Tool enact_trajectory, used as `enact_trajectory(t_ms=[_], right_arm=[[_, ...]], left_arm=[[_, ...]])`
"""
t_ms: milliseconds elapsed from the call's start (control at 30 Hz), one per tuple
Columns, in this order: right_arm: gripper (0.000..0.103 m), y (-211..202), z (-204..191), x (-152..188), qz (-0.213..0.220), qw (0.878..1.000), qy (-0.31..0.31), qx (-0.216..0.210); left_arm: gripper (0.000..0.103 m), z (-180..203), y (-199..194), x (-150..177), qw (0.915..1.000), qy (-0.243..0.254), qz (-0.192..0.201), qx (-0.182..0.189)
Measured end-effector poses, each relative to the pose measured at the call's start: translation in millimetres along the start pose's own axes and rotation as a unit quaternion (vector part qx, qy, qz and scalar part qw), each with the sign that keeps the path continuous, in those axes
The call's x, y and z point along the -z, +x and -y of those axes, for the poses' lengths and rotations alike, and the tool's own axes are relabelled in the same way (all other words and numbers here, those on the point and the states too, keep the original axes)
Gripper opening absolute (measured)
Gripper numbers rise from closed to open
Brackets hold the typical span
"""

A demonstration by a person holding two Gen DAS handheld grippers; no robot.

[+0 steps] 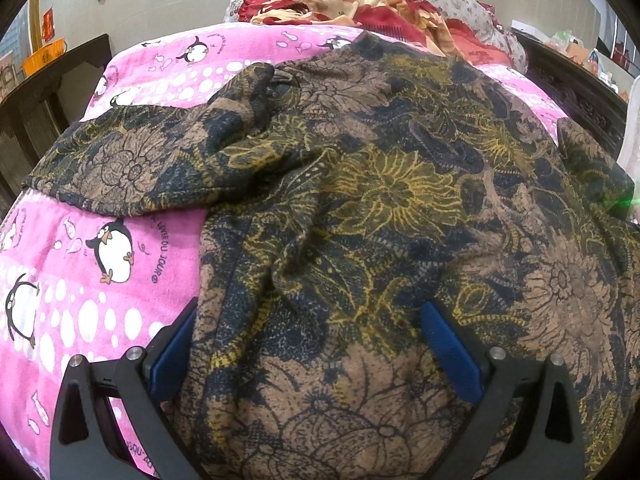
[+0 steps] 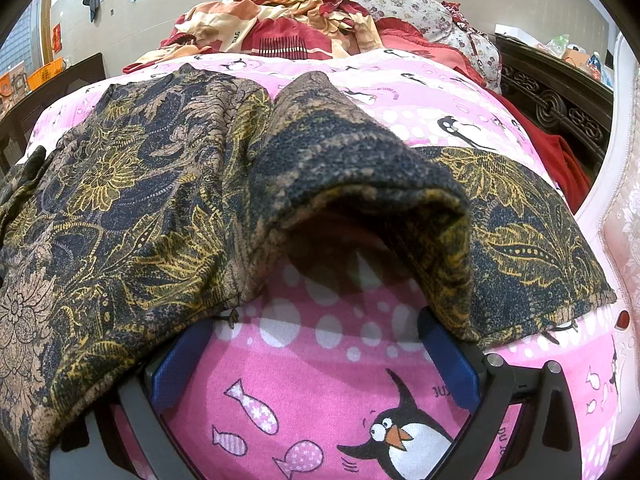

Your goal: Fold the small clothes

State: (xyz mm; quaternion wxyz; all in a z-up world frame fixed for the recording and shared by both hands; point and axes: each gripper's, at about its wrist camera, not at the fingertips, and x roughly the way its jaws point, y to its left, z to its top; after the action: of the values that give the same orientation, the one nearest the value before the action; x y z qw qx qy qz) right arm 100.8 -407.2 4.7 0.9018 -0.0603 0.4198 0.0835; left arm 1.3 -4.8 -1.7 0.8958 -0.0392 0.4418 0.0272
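On the left, the left gripper (image 1: 308, 344) has its blue-padded fingers (image 1: 450, 350) spread wide apart, low over the near hem of a dark knitted garment with a brown, black and mustard floral print (image 1: 360, 184). The cloth bulges up between the fingers, but nothing is pinched. One sleeve runs out to the left across the pink penguin-print bed cover (image 1: 80, 280); the body of the garment is rumpled, with loose ridges through the middle.

Moving right, the right gripper (image 2: 320, 352) is also spread open, holding nothing, with bare pink cover (image 2: 320, 392) between its fingers (image 2: 452, 364). Just ahead of it a part of the same garment (image 2: 132, 200) stands up in a hollow arch, probably a sleeve or turned-over edge, and its hem drapes onto the right finger. The rest lies flat on the cover to either side.

Beyond, a crumpled red and cream floral quilt (image 2: 280, 24) lies at the far end of the bed.

The knit looks soft, fairly thick and limp: light to lift, not slippery, and likely to sag and stretch rather than keep a crease. A hold at a hem or sleeve edge, catching both layers, seems best.
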Motion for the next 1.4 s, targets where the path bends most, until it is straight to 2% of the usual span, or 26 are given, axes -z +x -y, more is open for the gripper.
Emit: enact_trajectory(t_ms=[233,367,467,567,633,667,733,800,867,933,967,1067,1133,1200,1333,1400], right_arm=[[0.103,-0.6,-1.8,-6.9,-0.006,1.0,0.002,-0.003],[0.103,-19.5,13.7,8.7,-0.051,0.996,0.052,-0.059],[0.103,-51.0,15.8,46.7,-0.073,0.992,0.022,-0.104],[0.103,-88.0,14.2,84.8,-0.095,0.991,-0.024,-0.093],[0.103,-109.0,23.2,100.9,-0.112,0.99,-0.004,-0.082],[0.103,-120.5,27.3,105.1,-0.114,0.992,0.012,-0.056],[0.101,-148.1,22.3,103.9,-0.097,0.995,0.02,-0.026],[0.101,-177.8,-4.3,90.2,-0.05,0.998,-0.008,-0.04],[0.101,-204.0,-45.2,75.6,0.0,0.994,-0.057,-0.09],[0.103,-211.2,-91.4,66.0,0.009,0.98,-0.101,-0.173],[0.103,-205.5,-115.8,64.3,-0.008,0.969,-0.123,-0.213],[0.1,-169.5,-156.6,75.1,-0.089,0.957,-0.142,-0.237],[0.092,-155.3,-152.3,94.4,-0.148,0.953,-0.133,-0.229],[0.091,-153.0,-130.0,112.1,-0.198,0.944,-0.103,-0.242],[0.092,-179.5,-66.9,158.5,-0.248,0.952,-0.082,-0.162],[0.092,-194.4,-42.0,166.0,-0.246,0.958,-0.056,-0.134]], left_arm=[[0.103,-0.5,0.3,-0.7,1.0,-0.004,-0.001,0.006],[0.103,-4.4,-0.9,-0.4,0.9997,-0.013,0.003,0.019],[0.103,-7.2,-1.8,-0.3,0.9995,-0.017,0.006,0.026],[0.103,-7.8,-2.3,0.2,0.9994,-0.018,0.007,0.027],[0.103,-7.3,-2.2,0.5,0.9996,-0.015,0.006,0.024],[0.103,-6.2,-2.8,1.5,0.9997,-0.013,0.005,0.02],[0.103,-5.8,-3.5,2.5,0.9998,-0.01,0.006,0.016],[0.103,-4.9,-3.3,2.4,0.9997,-0.011,0.006,0.018],[0.103,-4.8,-3.3,2.3,0.9998,-0.01,0.006,0.018],[0.103,-5.4,-3.7,2.6,0.9998,-0.011,0.005,0.018],[0.103,-4.9,-3.3,2.0,0.9998,-0.011,0.006,0.018],[0.103,-4.4,-3.3,2.1,0.9998,-0.011,0.005,0.018],[0.103,-4.4,-3.6,2.3,0.9998,-0.01,0.005,0.018],[0.103,-4.2,-3.5,2.0,0.9998,-0.011,0.006,0.018],[0.103,-4.4,-3.5,1.8,0.9998,-0.011,0.006,0.017],[0.103,-4.2,-3.5,1.6,0.9998,-0.011,0.005,0.017]])
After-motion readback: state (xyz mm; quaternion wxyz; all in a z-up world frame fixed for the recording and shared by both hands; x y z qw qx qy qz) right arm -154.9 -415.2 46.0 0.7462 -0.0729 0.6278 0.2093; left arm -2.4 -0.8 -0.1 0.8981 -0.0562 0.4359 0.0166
